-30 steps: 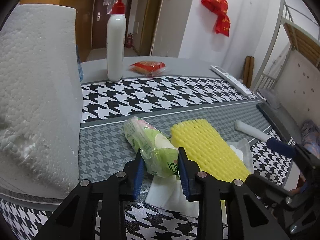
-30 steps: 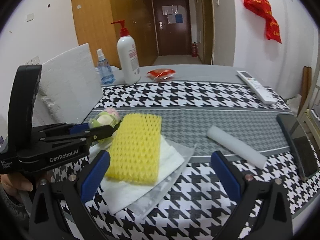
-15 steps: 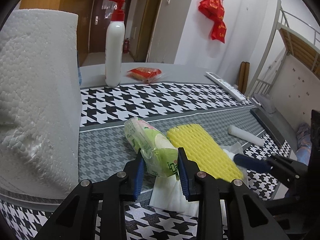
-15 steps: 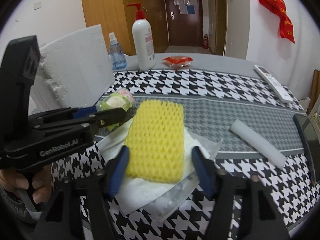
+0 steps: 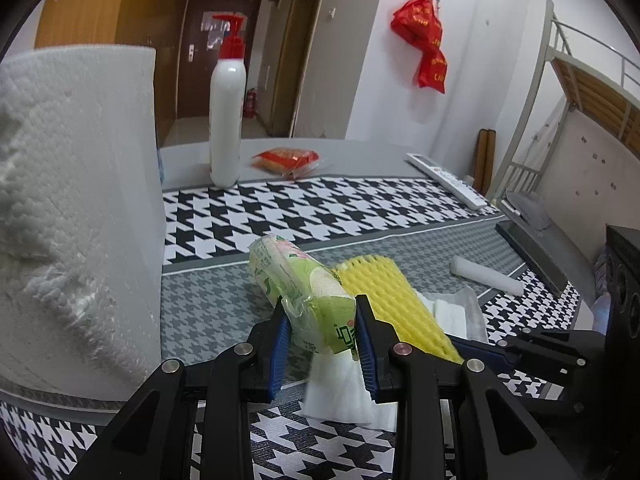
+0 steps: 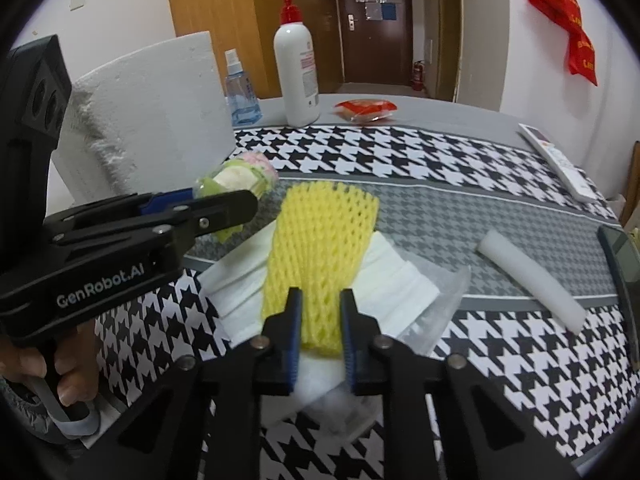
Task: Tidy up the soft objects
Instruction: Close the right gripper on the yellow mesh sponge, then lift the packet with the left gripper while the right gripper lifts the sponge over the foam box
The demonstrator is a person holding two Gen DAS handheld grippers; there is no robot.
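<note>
My left gripper (image 5: 322, 336) is shut on a green tissue pack (image 5: 300, 288) and holds it above the table; the pack also shows in the right wrist view (image 6: 236, 184). My right gripper (image 6: 320, 332) is shut on the near end of a yellow foam net sleeve (image 6: 320, 248), which lies on folded white tissues (image 6: 384, 272) and a clear plastic bag (image 6: 440, 292). The sleeve also shows in the left wrist view (image 5: 392, 300), just right of the pack. A white foam tube (image 6: 528, 280) lies to the right on the cloth.
A big white foam block (image 5: 72, 208) stands close on the left. A pump bottle (image 6: 296, 76), a small spray bottle (image 6: 240, 92) and a red snack packet (image 6: 366, 108) stand at the back. A remote (image 6: 560, 164) and a dark phone (image 6: 624, 264) lie right.
My right gripper moved in over the yellow sleeve and its fingers closed from wide open onto the sleeve's near end. My left gripper stayed shut on the tissue pack, shifting slightly.
</note>
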